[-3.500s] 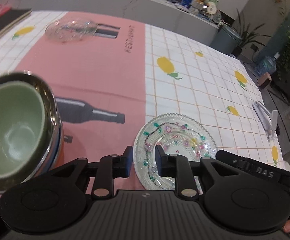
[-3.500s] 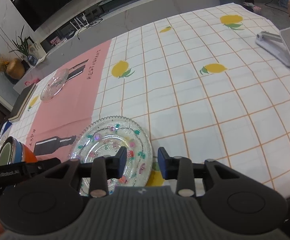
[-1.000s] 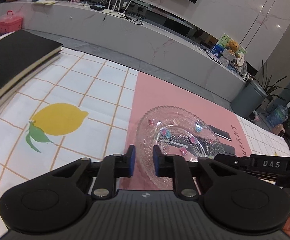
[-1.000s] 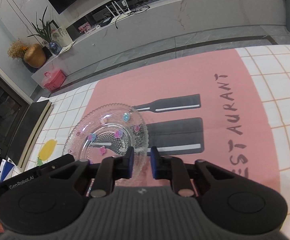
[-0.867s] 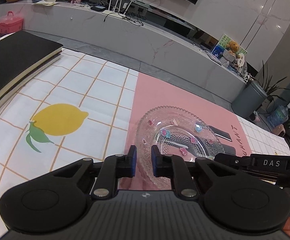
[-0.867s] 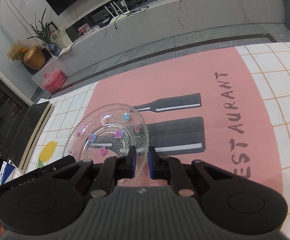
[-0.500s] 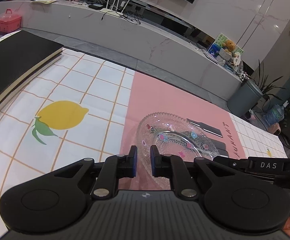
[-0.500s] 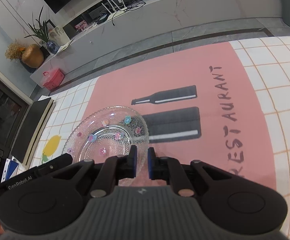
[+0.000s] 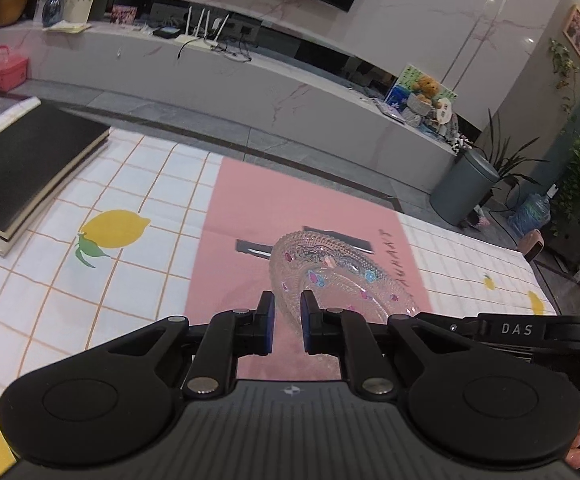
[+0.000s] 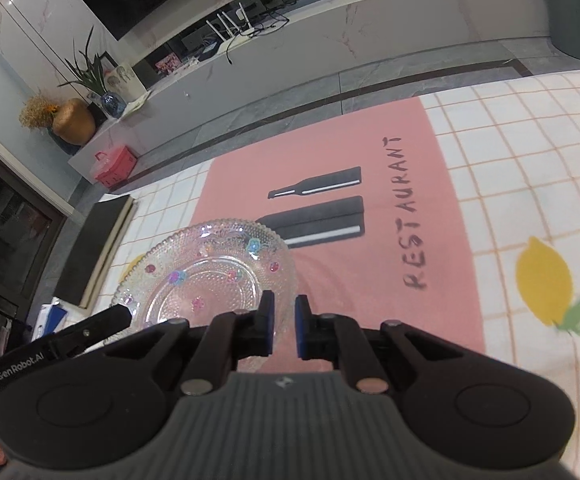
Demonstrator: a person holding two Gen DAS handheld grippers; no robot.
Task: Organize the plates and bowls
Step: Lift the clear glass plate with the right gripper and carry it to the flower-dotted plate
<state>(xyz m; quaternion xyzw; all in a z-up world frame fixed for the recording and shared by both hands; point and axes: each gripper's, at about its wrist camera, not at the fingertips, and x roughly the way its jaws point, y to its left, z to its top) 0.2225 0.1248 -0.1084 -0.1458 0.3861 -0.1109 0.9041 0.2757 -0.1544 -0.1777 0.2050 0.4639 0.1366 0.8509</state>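
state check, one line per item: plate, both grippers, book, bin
glass plate: lifted off the pink mat, tilted, held at two rim spots
left gripper: shut on the glass plate's rim
right gripper: shut on the glass plate's rim, at the opposite side
black book: closed, lying flat on the tablecloth
grey bin: lid shut, standing upright on the floor

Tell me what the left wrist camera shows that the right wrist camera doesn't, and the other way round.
Only the left wrist view shows the teddy bear on the counter and the water jug on the floor. Only the right wrist view shows the whole word RESTAURANT on the pink mat and the blue item beside the book. Both show the glass plate, pinched at opposite rims by the left gripper and right gripper, plus the black book and red box.
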